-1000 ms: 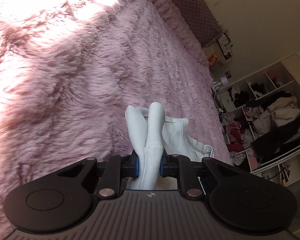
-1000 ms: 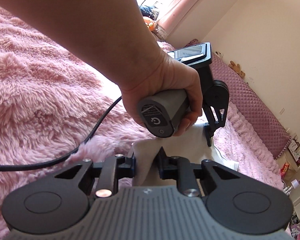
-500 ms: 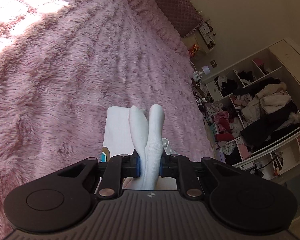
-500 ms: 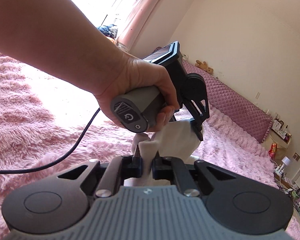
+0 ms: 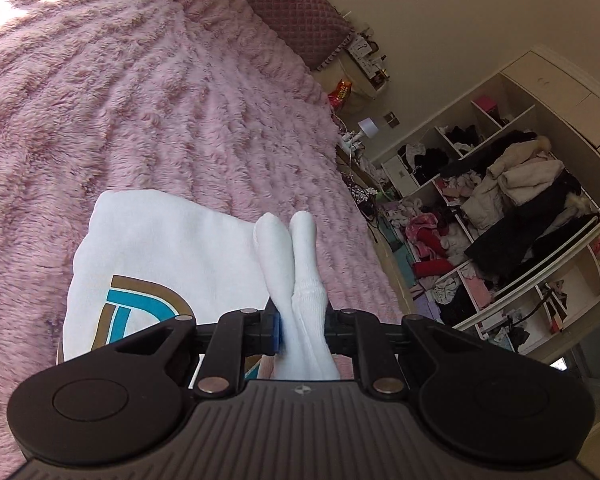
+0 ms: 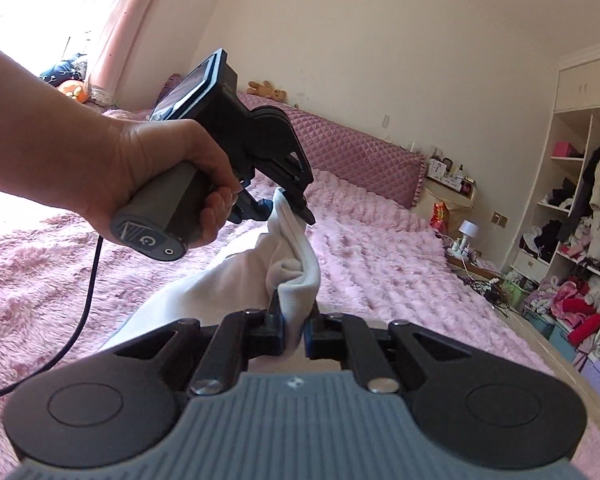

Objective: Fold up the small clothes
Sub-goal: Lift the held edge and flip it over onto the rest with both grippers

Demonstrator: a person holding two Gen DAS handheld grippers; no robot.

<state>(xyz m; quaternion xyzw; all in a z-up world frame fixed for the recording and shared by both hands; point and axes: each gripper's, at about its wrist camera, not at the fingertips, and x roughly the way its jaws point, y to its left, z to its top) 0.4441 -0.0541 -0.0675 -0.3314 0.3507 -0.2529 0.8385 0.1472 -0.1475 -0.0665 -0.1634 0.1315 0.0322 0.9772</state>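
A pair of white socks (image 5: 296, 264) hangs in the air over the bed, stretched between both grippers. My left gripper (image 5: 302, 328) is shut on the sock legs, and the toes point forward past its fingers. In the right wrist view my right gripper (image 6: 294, 328) is shut on the other end of the socks (image 6: 296, 268). There the left gripper (image 6: 286, 204) appears ahead, held by a hand (image 6: 140, 168). Below the socks lies a folded white garment (image 5: 160, 248) with a teal and gold print, also visible under them as white cloth (image 6: 204, 292).
A pink furry bedspread (image 5: 140, 100) covers the bed, with a quilted headboard (image 6: 360, 152) behind. Open shelves stuffed with clothes (image 5: 500, 208) stand past the bed's right edge. A bedside stand with a snack bag (image 6: 440, 210) is near. A black cable (image 6: 88, 288) trails from the left gripper.
Both grippers rose and swept across the bed with the socks. The right jaws closed tight on the sock end. The printed white garment came into view beneath.
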